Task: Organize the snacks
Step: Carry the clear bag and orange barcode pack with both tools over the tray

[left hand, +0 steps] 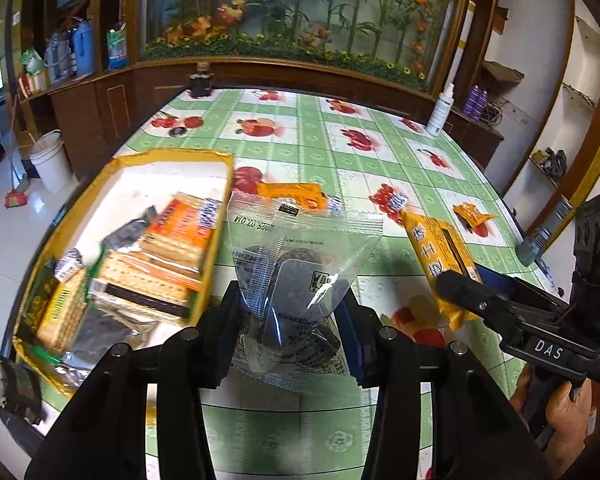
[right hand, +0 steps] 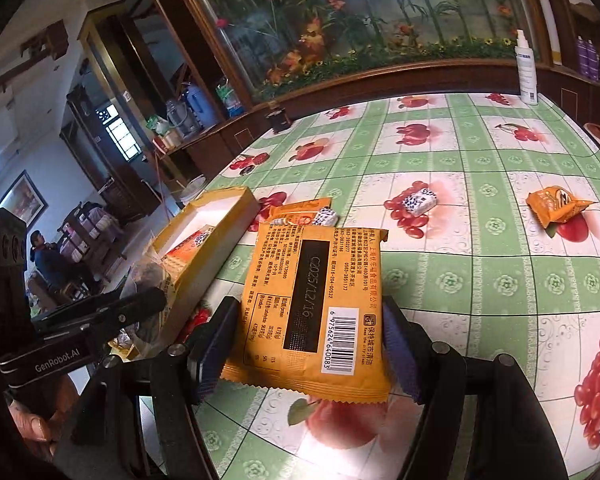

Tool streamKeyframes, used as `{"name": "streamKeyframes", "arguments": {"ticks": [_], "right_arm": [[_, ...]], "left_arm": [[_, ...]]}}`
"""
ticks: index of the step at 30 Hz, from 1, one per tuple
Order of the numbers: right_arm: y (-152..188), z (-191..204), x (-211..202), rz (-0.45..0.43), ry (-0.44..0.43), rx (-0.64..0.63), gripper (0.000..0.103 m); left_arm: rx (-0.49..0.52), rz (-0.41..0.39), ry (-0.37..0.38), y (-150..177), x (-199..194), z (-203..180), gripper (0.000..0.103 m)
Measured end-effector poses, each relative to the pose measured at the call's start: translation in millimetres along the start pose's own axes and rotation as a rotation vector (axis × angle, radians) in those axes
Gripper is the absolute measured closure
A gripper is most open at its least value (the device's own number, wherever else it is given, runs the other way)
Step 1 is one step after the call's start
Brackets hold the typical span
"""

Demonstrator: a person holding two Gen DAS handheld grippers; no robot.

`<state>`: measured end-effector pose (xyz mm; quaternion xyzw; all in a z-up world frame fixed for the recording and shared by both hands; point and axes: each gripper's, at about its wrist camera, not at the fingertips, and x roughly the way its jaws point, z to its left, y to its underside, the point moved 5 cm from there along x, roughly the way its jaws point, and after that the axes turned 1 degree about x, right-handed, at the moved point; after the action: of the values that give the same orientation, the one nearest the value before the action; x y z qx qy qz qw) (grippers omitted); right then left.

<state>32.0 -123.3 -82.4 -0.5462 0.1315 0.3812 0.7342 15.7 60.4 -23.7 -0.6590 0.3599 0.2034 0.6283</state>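
Left gripper (left hand: 288, 320), low centre of its own view: jaws drawn in partway and pinching a clear packet (left hand: 300, 264) of dark biscuits by its lower half, so the wrapper stands up between the blue pads and its top edge fans free. Gripping low looks deliberate, since it leaves the bulk of the packet ahead of the fingers for a drop.

Right gripper (right hand: 308, 344), low centre of the right wrist view: jaws set wider, because they span the full width of a flat orange packet (right hand: 320, 304), printed back and barcode facing the camera. It is clamped at its sides near the lower end and is off the cloth, tilted away.

Outward now. At the left of both views sits the yellow box (left hand: 216, 216), open-topped and white inside, already holding cracker packs (left hand: 172, 248) and dark wrappers, clearly the collecting spot. The clear packet hangs just right of its near wall, the orange one a little further right.

Still loose on the fruit-print tablecloth (right hand: 480, 280): an orange wrapper (right hand: 304, 210) and small candy beside the box, a blue-and-white candy (right hand: 420, 200) mid-table, a small orange pouch (right hand: 556, 204) far right. My read: both loads go into the box next, then those stragglers.
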Motion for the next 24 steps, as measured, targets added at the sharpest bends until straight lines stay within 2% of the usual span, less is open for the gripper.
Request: {"name": "streamKeyframes", "arguments": {"ticks": [7,24], "right_arm": [[1.9,16.7,6.8,0.013,-0.016,-0.025,0.032],[6.4,43.6,24.0,0.053,-0.036,-0.072,0.032]], "left_arm": [[-0.028,-0.031,-0.066,-2.4,-9.1,25.3,0.06],[-0.09,-0.049,-0.136,1.1,-14.9,66.2,0.06]]}}
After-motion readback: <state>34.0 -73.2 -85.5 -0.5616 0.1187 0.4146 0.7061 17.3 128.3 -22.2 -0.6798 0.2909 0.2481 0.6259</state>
